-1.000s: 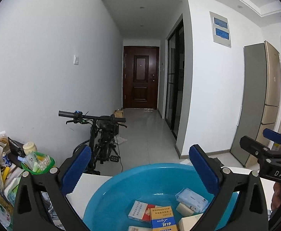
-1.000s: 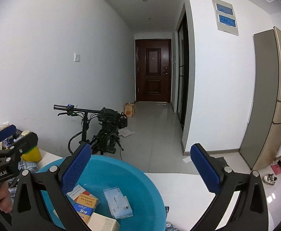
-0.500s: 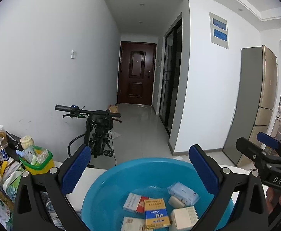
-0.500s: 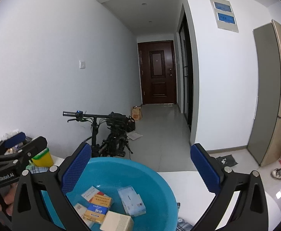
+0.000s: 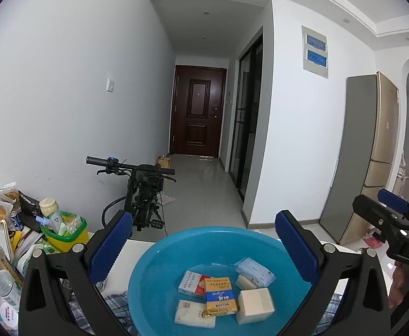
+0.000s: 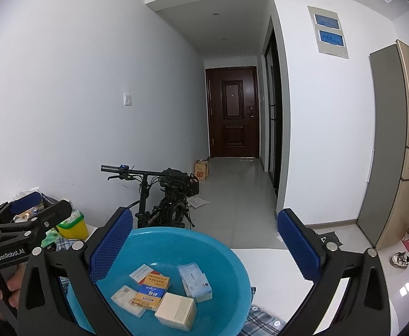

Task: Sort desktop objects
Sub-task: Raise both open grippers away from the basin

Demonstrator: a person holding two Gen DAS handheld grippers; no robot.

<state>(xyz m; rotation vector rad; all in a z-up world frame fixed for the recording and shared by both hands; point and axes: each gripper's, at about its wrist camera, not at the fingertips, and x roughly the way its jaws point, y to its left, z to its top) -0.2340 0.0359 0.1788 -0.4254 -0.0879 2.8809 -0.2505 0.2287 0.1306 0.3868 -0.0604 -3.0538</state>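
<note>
The blue basin sits on the white table below both grippers, partly over a checked cloth. It looks like smooth, glossy plastic, round and shallow, light but likely to slide; its thin rim seems the only sensible place to pinch. The left gripper and right gripper both hang above it with jaws spread wide, holding nothing. Inside, the cream box is the bulkiest item, stiff card with square edges, best taken across two opposite faces. The orange-and-blue pack lies flat, partly over a red-and-white pack; both are light, rigid and probably slick under film wrap. The blue tissue pack and the white pouch look soft and would squash, so a gentle squeeze mid-body suits them
</note>
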